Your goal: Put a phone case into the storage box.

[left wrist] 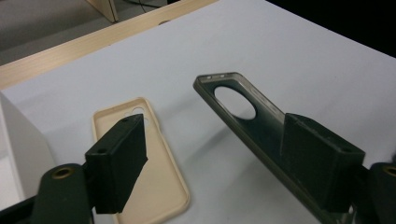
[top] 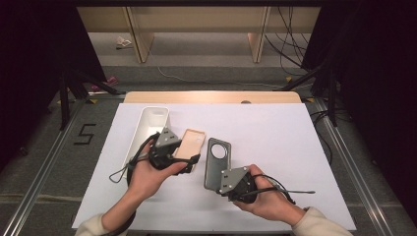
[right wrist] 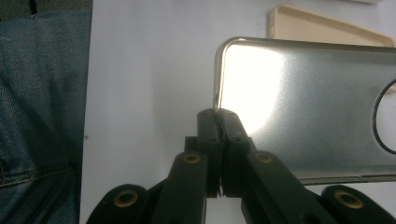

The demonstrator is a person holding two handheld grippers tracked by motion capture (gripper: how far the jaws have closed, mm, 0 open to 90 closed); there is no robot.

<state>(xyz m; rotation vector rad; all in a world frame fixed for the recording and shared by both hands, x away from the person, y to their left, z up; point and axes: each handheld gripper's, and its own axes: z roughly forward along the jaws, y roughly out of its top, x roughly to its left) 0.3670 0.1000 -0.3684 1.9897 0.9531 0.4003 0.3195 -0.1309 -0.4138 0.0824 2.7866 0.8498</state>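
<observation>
A grey phone case (top: 216, 160) with a round camera hole is held tilted off the white table cover, and my right gripper (top: 220, 184) is shut on its near corner. In the right gripper view the jaws (right wrist: 218, 115) pinch the case's edge, and its shiny grey back (right wrist: 303, 102) spreads to the right. A beige phone case (top: 189, 142) lies flat, open side up, just left of the grey one. My left gripper (top: 191, 160) stands open over the beige case's near end. Its own view has the beige case (left wrist: 159, 177) by the left jaw and the grey case (left wrist: 252, 116) behind the right jaw.
A long white tray (top: 147, 129) lies at the left, close beside the beige case. The white cover (top: 275, 142) spreads wide to the right and back, with a wooden table edge (top: 211, 97) beyond it. Denim-clad legs (right wrist: 42, 93) are at the near side.
</observation>
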